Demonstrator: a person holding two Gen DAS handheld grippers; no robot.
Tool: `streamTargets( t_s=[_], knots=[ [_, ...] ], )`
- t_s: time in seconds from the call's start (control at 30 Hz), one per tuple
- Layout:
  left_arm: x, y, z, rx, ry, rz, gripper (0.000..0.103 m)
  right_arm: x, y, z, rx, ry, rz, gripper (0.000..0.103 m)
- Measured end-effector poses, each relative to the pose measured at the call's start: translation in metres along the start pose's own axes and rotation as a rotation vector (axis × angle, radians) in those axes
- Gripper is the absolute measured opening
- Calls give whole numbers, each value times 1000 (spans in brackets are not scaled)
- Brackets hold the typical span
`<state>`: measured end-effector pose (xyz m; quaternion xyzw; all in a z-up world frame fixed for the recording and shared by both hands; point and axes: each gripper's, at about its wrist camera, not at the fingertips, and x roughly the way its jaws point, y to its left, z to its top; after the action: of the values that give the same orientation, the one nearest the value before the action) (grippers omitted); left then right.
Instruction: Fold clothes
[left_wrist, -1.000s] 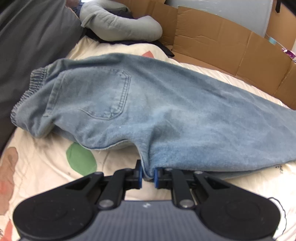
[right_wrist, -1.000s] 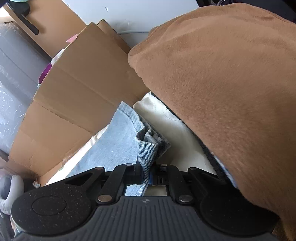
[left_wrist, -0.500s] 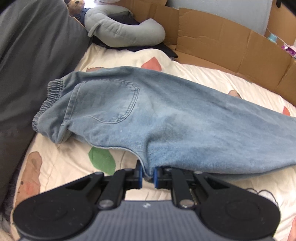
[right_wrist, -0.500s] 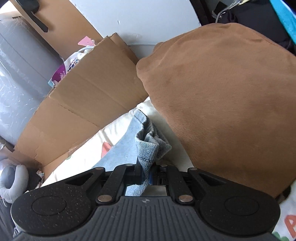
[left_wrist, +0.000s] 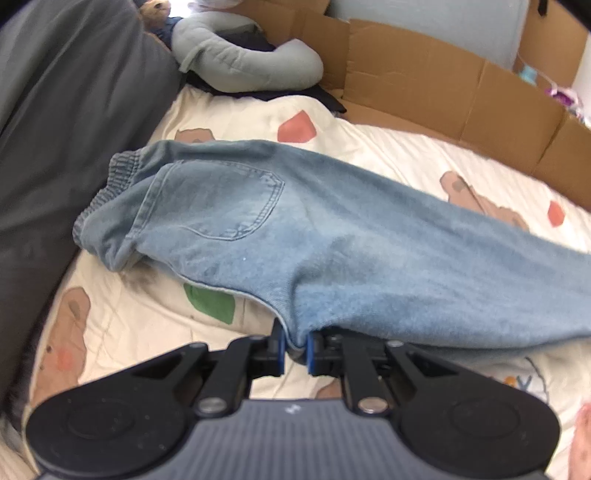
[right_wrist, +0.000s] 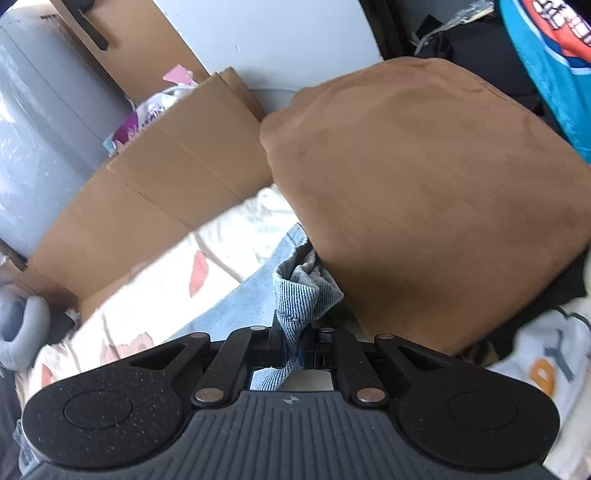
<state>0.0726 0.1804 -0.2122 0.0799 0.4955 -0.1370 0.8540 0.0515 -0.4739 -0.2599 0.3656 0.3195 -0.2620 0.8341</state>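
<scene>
Both 2 grippers, left (left_wrist: 295, 349) & right (right_wrist: 293, 350), stay clenched on the jeans (left_wrist: 369, 251), now lifted higher off the bedspread (left_wrist: 369, 140), ready to fold.

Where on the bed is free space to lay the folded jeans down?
Bare quilt lies between the jeans and the cardboard wall, and near the green patch. Crowded: the grey pillow corner and beside the brown cushion.

Beyond the fingers, the jeans (left_wrist: 332, 236) leg runs off the right edge, its hem unseen there.
</scene>
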Motion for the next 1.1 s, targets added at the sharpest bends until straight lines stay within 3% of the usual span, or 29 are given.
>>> streamTargets(
  t_s=[0.33,0.73,1.1],
  knots=[
    [1,2,-14,-14,19,-47,10,-49,-6,-12,-103,18,-63,4],
    [-6,-12,-24,-1,52,-62,10,-98,-47,-37,-104,-18,-71,3],
    [-5,-6,-23,1,85,-94,10,-149,-94,-71,-60,18,-124,4]
  ],
)
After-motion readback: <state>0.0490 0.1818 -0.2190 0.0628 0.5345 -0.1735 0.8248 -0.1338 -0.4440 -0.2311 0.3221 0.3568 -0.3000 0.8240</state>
